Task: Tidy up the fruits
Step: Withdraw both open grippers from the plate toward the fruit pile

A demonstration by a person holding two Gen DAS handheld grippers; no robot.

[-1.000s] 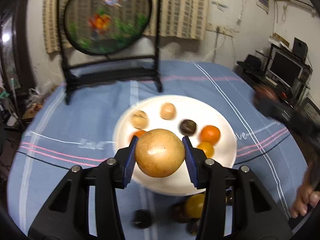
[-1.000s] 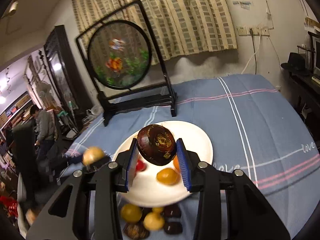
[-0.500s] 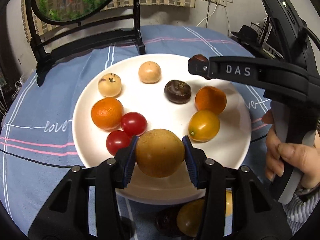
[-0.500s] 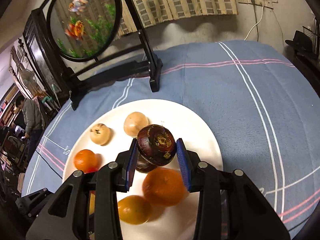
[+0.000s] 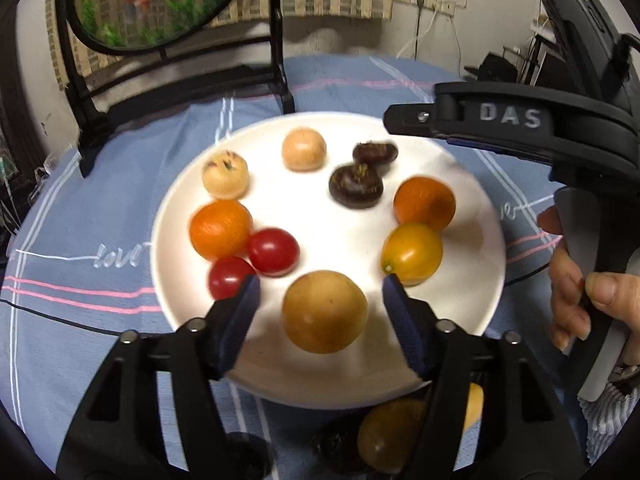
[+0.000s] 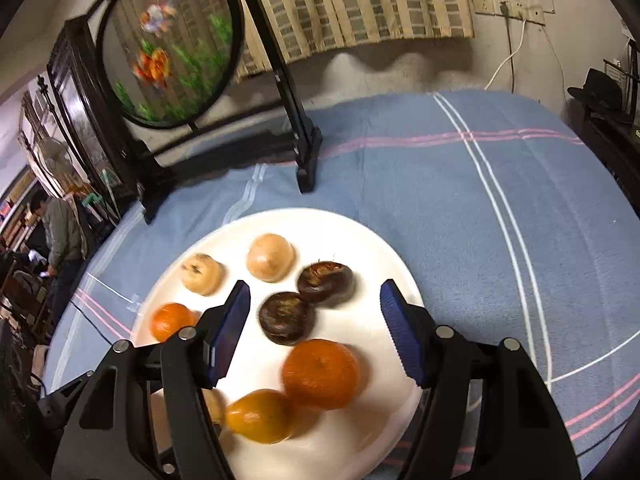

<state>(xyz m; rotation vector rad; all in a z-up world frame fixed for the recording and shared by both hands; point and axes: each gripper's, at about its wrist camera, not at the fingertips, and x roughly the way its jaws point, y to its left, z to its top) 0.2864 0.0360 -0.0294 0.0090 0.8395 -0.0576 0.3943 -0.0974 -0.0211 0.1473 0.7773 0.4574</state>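
As the left wrist view looked down, the left gripper (image 5: 320,304) had just been opening, and its fingers (image 5: 240,320) stood well apart on either side of a round tan fruit (image 5: 325,311), no longer touching it. That fruit sat on the near part of the white plate (image 5: 488,280), which lay on the blue-clothed worktop (image 5: 80,320). Around it on the plate were two cherry tomatoes (image 5: 273,251), two oranges (image 5: 425,202), a yellow-orange fruit (image 5: 412,253), two dark brown fruits (image 5: 355,186) and two pale fruits (image 5: 304,149). A round fruit freshly let go near the plate's edge could, I judged, roll off or into the tomatoes, and a careless pull back of the fingers could knock it. More fruit lay off the plate behind the fingers, dim and partly hidden, so its kind was hard to tell. A hand (image 5: 576,300) held the right gripper's handle at the right edge.

From the right wrist view, the right gripper (image 6: 316,328) had also just been opening; its fingers (image 6: 228,332) stood wide with nothing gripped. A dark brown fruit (image 6: 286,317) lay on the plate (image 6: 400,276) between them, touching a second one (image 6: 326,283) behind it. Drawing back low could nudge the orange (image 6: 321,374) just in front of the gripper. Motion blur softened the near fruit, and the plate's near rim was cut off behind the gripper body.
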